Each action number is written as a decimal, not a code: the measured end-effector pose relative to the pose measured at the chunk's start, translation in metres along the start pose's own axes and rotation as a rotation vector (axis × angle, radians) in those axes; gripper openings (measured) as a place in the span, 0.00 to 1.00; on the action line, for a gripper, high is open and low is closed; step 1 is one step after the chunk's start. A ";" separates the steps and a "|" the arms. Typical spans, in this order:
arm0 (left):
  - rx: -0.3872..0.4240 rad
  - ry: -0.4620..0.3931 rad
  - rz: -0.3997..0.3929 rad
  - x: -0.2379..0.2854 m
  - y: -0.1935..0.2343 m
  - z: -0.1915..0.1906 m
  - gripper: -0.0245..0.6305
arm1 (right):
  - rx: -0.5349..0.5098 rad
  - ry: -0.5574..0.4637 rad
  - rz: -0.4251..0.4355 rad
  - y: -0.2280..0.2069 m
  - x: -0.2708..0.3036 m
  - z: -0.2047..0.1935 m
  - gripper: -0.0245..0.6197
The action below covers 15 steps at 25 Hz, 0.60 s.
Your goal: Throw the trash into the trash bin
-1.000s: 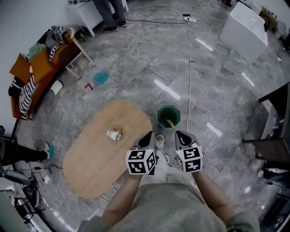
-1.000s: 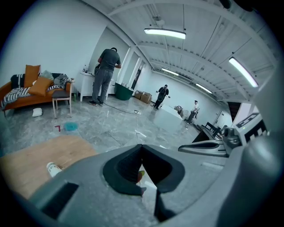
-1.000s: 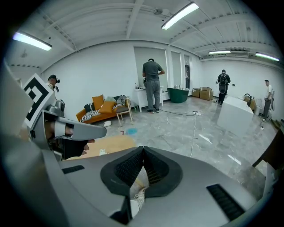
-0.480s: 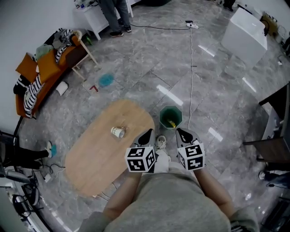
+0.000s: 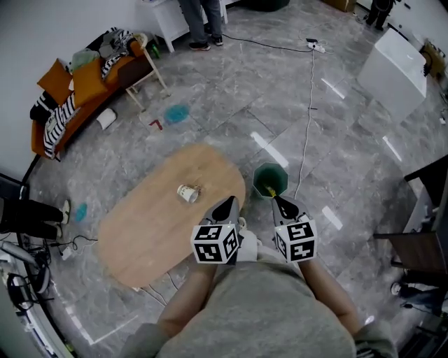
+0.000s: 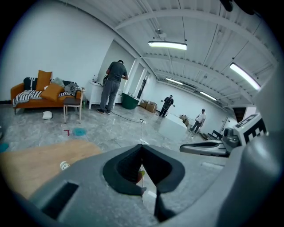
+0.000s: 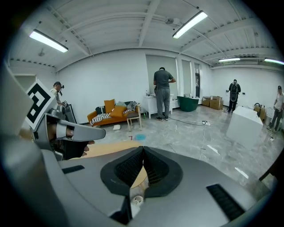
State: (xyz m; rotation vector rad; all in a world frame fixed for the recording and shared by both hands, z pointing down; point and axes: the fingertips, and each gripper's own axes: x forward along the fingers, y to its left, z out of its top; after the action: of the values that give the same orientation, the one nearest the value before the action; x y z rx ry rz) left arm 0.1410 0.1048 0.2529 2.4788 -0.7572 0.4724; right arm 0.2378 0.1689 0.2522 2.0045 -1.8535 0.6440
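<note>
A crumpled white paper cup (image 5: 187,193) lies on its side on the oval wooden table (image 5: 140,231); it also shows small in the left gripper view (image 6: 65,166). The green trash bin (image 5: 270,180) stands on the floor just past the table's right end, with something yellow inside. My left gripper (image 5: 225,208) hangs over the table's near right edge, jaws closed tip to tip and empty (image 6: 142,146). My right gripper (image 5: 282,206) is just short of the bin, also shut with nothing in it (image 7: 143,148). The cup lies up and to the left of both.
An orange sofa (image 5: 77,91) with cushions and a wooden stool (image 5: 147,66) stand far left. A white cable (image 5: 308,119) runs across the floor past the bin. A white box (image 5: 402,56) stands far right, dark furniture (image 5: 430,189) at right. A person (image 5: 203,21) stands at the back.
Both grippers have lifted a little and stay shut and empty. In the head view the table, cup and bin have slid up and to the right.
</note>
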 end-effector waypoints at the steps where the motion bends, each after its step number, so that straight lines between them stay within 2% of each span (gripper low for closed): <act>1: -0.008 -0.007 0.012 -0.003 0.005 0.001 0.04 | -0.007 0.001 0.012 0.004 0.003 0.002 0.05; 15: -0.130 -0.096 0.215 -0.064 0.083 -0.003 0.04 | -0.128 0.023 0.199 0.080 0.037 0.013 0.05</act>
State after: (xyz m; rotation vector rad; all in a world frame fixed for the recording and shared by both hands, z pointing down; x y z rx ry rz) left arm 0.0408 0.0737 0.2556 2.3237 -1.0660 0.3695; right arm 0.1617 0.1233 0.2567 1.7406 -2.0431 0.5830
